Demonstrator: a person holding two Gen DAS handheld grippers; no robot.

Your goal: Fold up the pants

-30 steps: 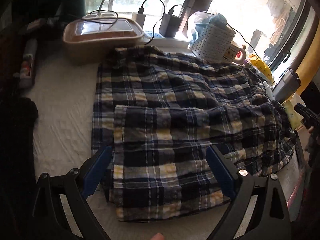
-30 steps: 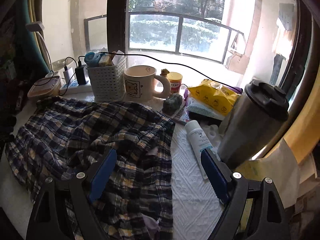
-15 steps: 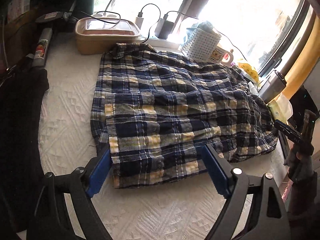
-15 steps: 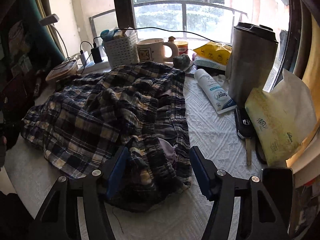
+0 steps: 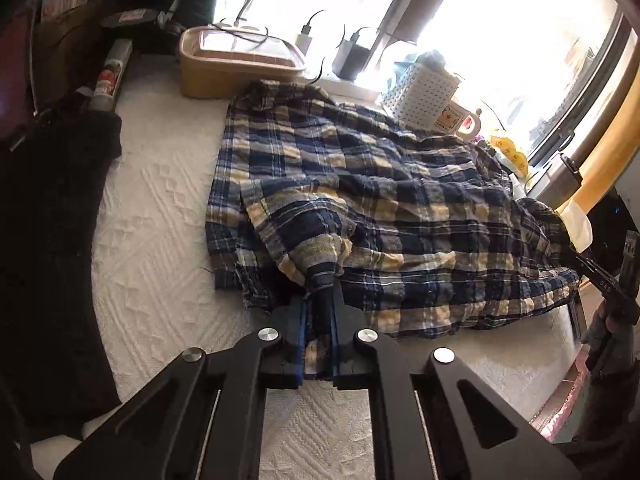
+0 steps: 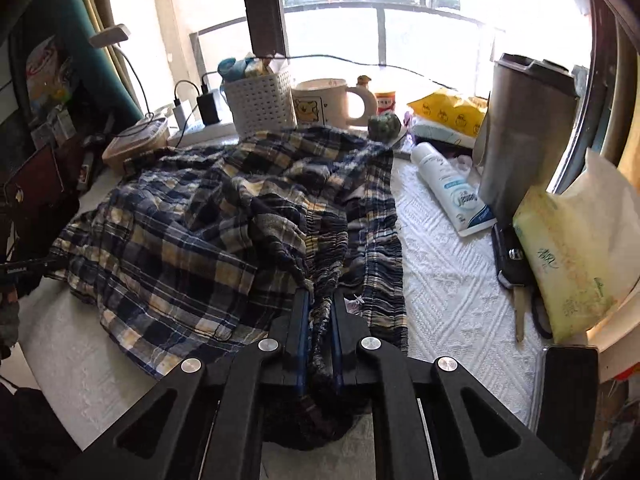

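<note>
Left wrist: the left gripper (image 5: 320,320) pinched a bunched hem of the plaid pants (image 5: 400,200), which lay across the white textured cloth (image 5: 160,220).
Right wrist: the right gripper (image 6: 320,320) clamped the gathered elastic waistband beside a lotion tube (image 6: 452,188) and steel tumbler (image 6: 524,132).
Technique: both ends likely needed lifting together, evenly, with the fabric taut.
Fabric: crinkled, soft, woven cotton-like check.

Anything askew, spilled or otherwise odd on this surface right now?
Nothing is spilled or damaged. The white tube lies on its side beside the upright steel tumbler. The plaid pants are rumpled, and both the left gripper and right gripper are clamped on bunched cloth.
</note>
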